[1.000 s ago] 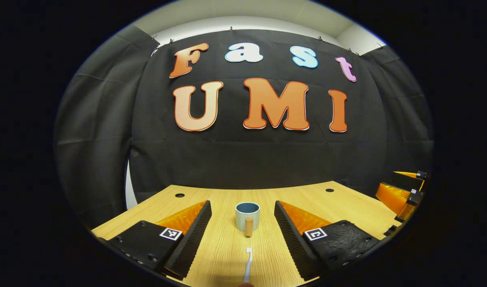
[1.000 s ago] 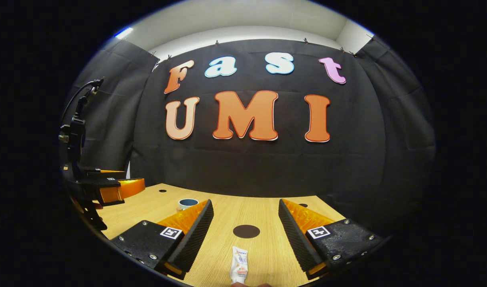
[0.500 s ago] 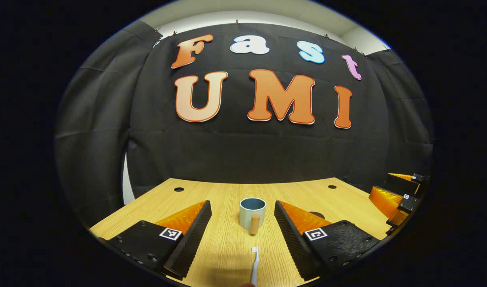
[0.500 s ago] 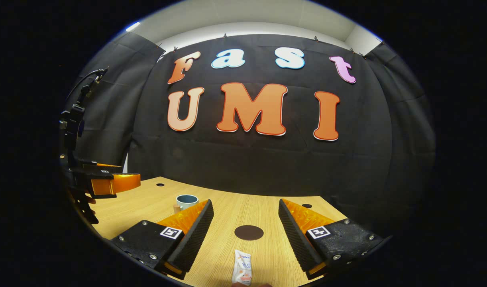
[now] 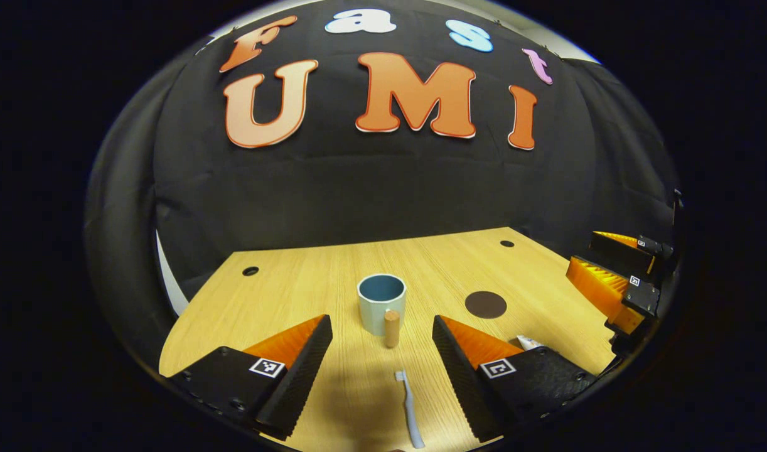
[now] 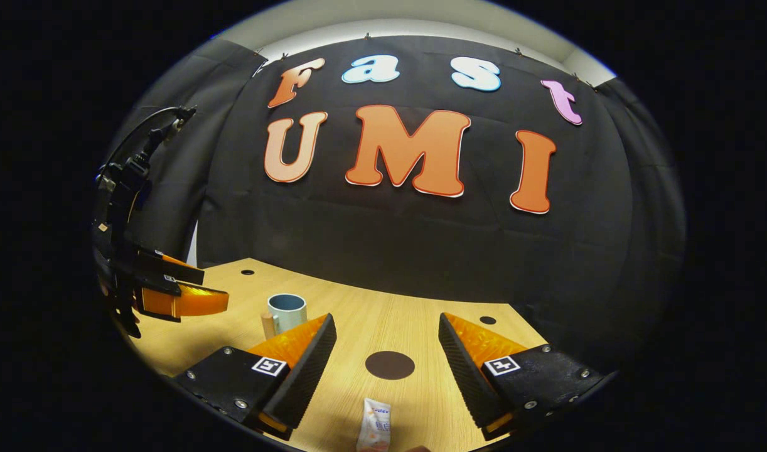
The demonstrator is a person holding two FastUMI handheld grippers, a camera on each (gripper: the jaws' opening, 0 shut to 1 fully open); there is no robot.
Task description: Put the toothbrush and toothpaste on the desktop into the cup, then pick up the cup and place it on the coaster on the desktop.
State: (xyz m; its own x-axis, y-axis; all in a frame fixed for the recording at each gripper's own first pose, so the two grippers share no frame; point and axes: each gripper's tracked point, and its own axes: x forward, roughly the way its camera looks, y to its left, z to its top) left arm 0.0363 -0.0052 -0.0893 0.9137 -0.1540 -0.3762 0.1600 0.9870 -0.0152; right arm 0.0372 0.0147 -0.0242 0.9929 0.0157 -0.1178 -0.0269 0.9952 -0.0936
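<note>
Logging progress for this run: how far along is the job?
Nothing is done yet. The toothbrush lies on the desk between the open left gripper fingers, the toothpaste between the open right gripper fingers; neither is gripped. The cup looks empty, off the coaster. Both loads and the cup move remain.

We have lifted and tipped the left gripper (image 5: 380, 364) downward, so the toothbrush (image 5: 408, 408) now shows nearly whole and the coaster (image 5: 486, 304) has come into sight. Our right gripper (image 6: 386, 361) has shifted slightly, the cup (image 6: 287, 312) appearing clearer of its finger.
</note>
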